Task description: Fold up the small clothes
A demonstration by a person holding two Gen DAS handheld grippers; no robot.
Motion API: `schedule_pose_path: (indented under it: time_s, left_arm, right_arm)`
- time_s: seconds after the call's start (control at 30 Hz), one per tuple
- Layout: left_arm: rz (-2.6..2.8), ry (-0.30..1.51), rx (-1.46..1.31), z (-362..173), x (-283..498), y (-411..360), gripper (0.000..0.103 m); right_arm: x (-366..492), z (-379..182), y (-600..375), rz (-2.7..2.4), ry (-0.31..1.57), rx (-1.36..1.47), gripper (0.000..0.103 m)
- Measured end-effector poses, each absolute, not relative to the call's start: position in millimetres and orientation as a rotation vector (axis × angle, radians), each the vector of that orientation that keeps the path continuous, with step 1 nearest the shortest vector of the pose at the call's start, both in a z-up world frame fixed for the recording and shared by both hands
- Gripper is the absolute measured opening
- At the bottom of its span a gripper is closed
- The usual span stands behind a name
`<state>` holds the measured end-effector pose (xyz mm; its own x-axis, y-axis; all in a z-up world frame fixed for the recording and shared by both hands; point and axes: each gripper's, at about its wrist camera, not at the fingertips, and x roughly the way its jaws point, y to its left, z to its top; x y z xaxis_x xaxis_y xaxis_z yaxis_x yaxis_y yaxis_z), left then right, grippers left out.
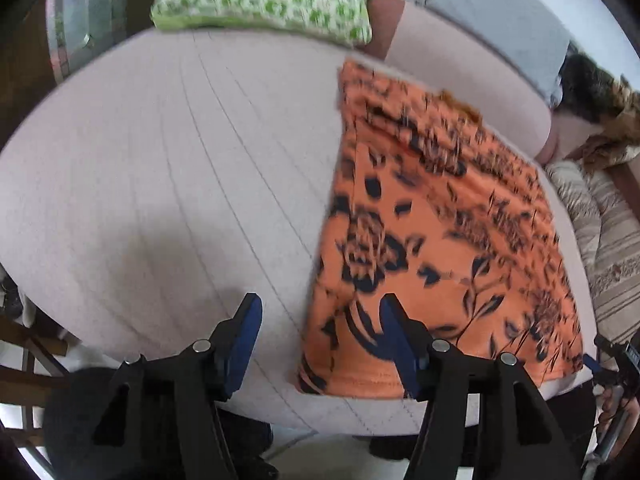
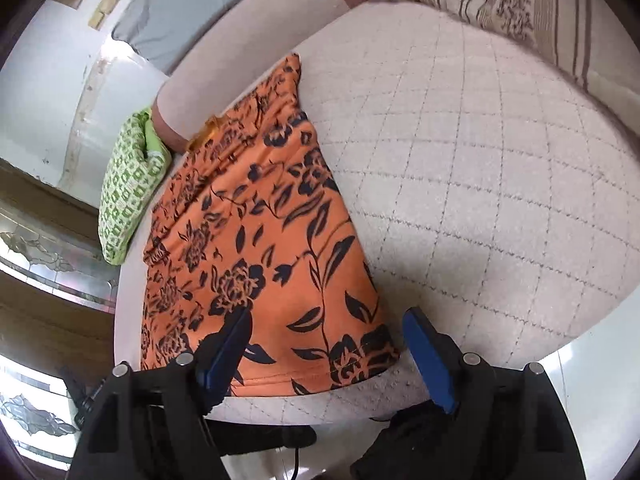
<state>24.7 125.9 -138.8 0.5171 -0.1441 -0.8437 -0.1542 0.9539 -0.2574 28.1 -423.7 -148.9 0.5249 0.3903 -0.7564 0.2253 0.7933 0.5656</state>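
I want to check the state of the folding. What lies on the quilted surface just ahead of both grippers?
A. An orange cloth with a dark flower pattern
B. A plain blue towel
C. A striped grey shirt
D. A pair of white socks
A: the orange cloth with dark flowers lies flat on the pale quilted surface, in front of the open left gripper and the open right gripper.

Both wrist views angled down, sharing orange garment (image 1: 432, 232)

Orange floral garment (image 1: 432, 240) is motion-blurred in the left wrist view, pattern detail smeared. Green patterned cushion (image 1: 264, 0) is cut off at the top edge. Right gripper (image 1: 612, 364) is only partly visible at the frame's right edge.
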Motion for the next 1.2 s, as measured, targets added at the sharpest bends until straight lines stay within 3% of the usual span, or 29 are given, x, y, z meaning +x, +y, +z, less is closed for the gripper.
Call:
schedule_pose_path:
  time_s: [0.07, 0.13, 0.2, 0.27, 0.33, 0.5, 0.6, 0.77, 0.8, 0.87, 0.9, 0.93, 0.97, 1.0, 1.03, 1.07, 1.1, 1.13, 1.2]
  left_arm:
    - [-0.019, 1.061, -0.313, -145, 24, 117, 0.061]
    - [-0.041, 1.057, -0.275, -144, 17, 106, 0.050]
    - [-0.049, 1.080, -0.216, -147, 17, 97, 0.011]
    - [-0.054, 1.091, -0.230, -150, 17, 99, 0.007]
    - [-0.084, 1.077, -0.303, -143, 16, 105, 0.006]
    - [-0.096, 0.881, -0.355, -82, -3, 118, 0.006]
    - [-0.070, 0.920, -0.362, -96, 5, 124, 0.006]
    - [-0.042, 1.037, -0.381, -142, 13, 117, 0.007]
    - [-0.042, 1.038, -0.371, -142, 10, 118, 0.008]
    - [-0.026, 1.034, -0.347, -142, 12, 114, 0.011]
    - [-0.024, 1.026, -0.350, -141, 13, 114, 0.020]
    - [-0.028, 1.022, -0.358, -140, 14, 115, 0.026]
    - [-0.024, 1.022, -0.363, -141, 16, 115, 0.041]
    - [-0.013, 1.031, -0.358, -144, 19, 113, 0.044]
    - [-0.015, 1.041, -0.353, -147, 21, 112, 0.043]
    - [-0.021, 1.050, -0.341, -150, 22, 111, 0.036]
    - [-0.011, 1.050, -0.319, -150, 24, 107, 0.008]
    - [-0.020, 1.055, -0.312, -150, 22, 108, 0.007]
    - [-0.048, 1.044, -0.345, -146, 20, 111, 0.007]
  right_arm:
    - [26, -153, -420, 0.129, 1.049, 0.674, 0.081]
    - [23, -153, -416, 0.141, 1.044, 0.665, 0.081]
    - [23, -155, -413, 0.148, 1.048, 0.654, 0.079]
    - [24, -159, -411, 0.138, 1.071, 0.633, 0.067]
    - [27, -164, -410, 0.126, 1.115, 0.605, 0.011]
    - [14, -127, -419, 0.150, 1.011, 0.630, 0.006]
    - [17, -132, -422, 0.150, 1.031, 0.634, 0.006]
    - [23, -162, -418, 0.125, 1.110, 0.666, 0.013]
    - [23, -160, -417, 0.121, 1.103, 0.651, 0.025]
    - [23, -158, -417, 0.100, 1.106, 0.633, 0.067]
    - [23, -156, -419, 0.075, 1.089, 0.622, 0.084]
    - [25, -156, -419, 0.076, 1.090, 0.625, 0.084]
    - [27, -159, -419, 0.087, 1.099, 0.641, 0.084]
    - [28, -163, -420, 0.104, 1.109, 0.663, 0.081]
    - [29, -166, -419, 0.115, 1.118, 0.670, 0.070]
    - [30, -168, -418, 0.114, 1.126, 0.670, 0.062]
    - [30, -169, -419, 0.117, 1.130, 0.683, 0.032]
    - [29, -171, -421, 0.139, 1.136, 0.717, 0.012]
    - [28, -166, -417, 0.151, 1.138, 0.681, 0.012]
